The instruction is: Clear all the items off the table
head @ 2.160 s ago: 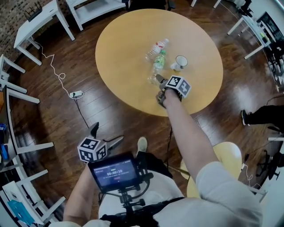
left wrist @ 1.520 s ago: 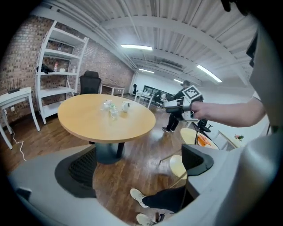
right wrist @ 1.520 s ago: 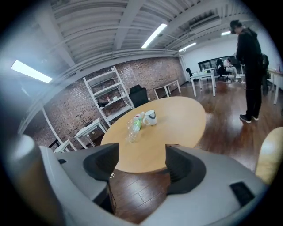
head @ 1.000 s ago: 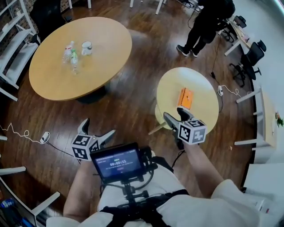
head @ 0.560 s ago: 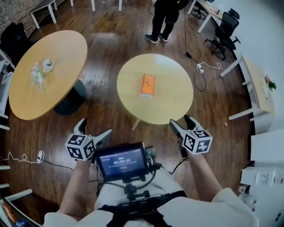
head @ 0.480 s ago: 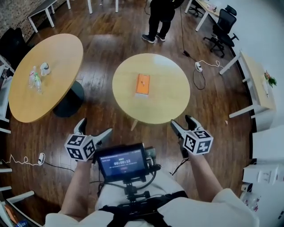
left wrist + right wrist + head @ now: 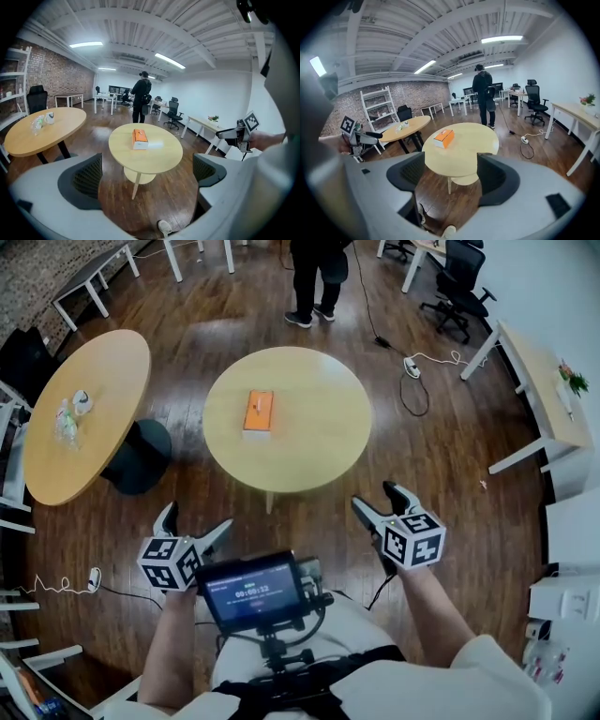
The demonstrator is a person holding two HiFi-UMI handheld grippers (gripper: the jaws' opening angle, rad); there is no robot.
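An orange box (image 7: 258, 412) (image 7: 139, 138) (image 7: 444, 138) lies on a small round wooden table (image 7: 309, 427) ahead of me. Both grippers hover over the floor short of that table. My left gripper (image 7: 199, 517) (image 7: 145, 176) is open and empty. My right gripper (image 7: 373, 495) (image 7: 452, 173) also stands open; its jaws have just been opening a little, with nothing between them. Far to the left, a larger round table (image 7: 94, 427) carries clear bottles (image 7: 66, 416) and a white cup (image 7: 82, 401).
A person in dark clothes (image 7: 314, 277) stands beyond the small table. White desks (image 7: 539, 381) and office chairs (image 7: 459, 277) line the right side. A cable with a power strip (image 7: 412, 367) lies on the wood floor. White tables stand at the far left.
The view has swung from the large table with the bottles to the small table with the orange box. The right gripper came away from the bottles empty. Both grippers now face the small table.
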